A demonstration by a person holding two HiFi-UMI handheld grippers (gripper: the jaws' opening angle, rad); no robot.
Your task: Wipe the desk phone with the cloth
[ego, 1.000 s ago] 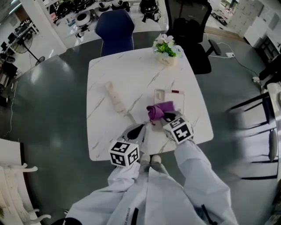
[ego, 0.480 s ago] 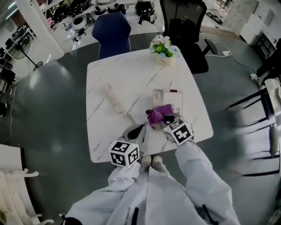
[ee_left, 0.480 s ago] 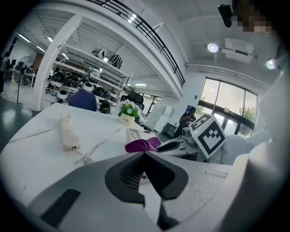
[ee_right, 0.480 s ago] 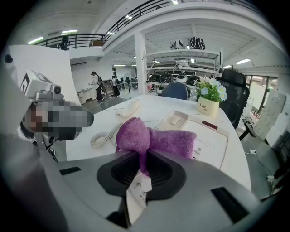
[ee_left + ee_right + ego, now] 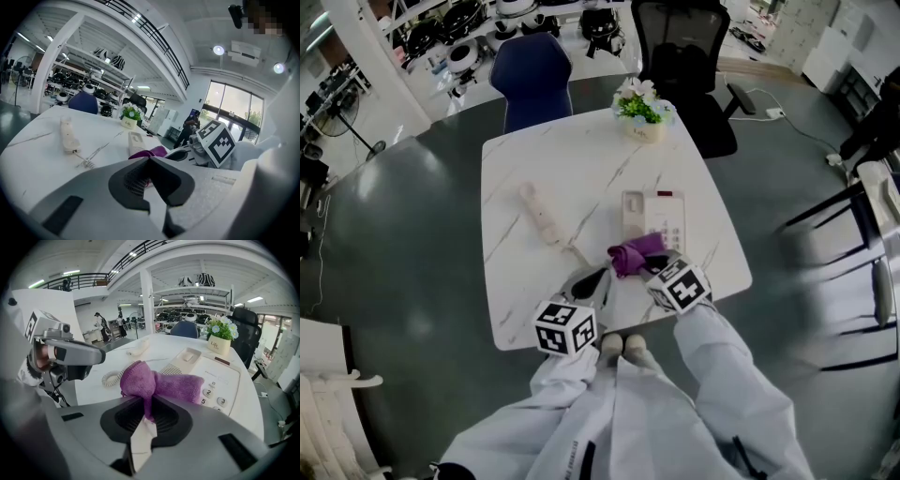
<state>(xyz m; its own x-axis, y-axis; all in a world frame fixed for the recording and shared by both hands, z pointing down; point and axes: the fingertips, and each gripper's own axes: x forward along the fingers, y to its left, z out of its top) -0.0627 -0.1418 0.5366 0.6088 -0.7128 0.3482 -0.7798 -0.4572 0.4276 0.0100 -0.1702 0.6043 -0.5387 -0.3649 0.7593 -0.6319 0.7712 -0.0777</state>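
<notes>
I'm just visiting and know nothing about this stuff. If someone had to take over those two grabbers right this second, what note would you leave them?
Right gripper: shut on the purple cloth, which rests on the phone at its near edge, by the keypad.
Left gripper: shut, empty, held over the near part of the table, apart from the phone.
Handset: off the cradle, lying on the table left of the phone.
Done: cloth gripped and on the phone; how much is wiped cannot be told.
Left: wipe across the phone, probably the handset too.
</notes>
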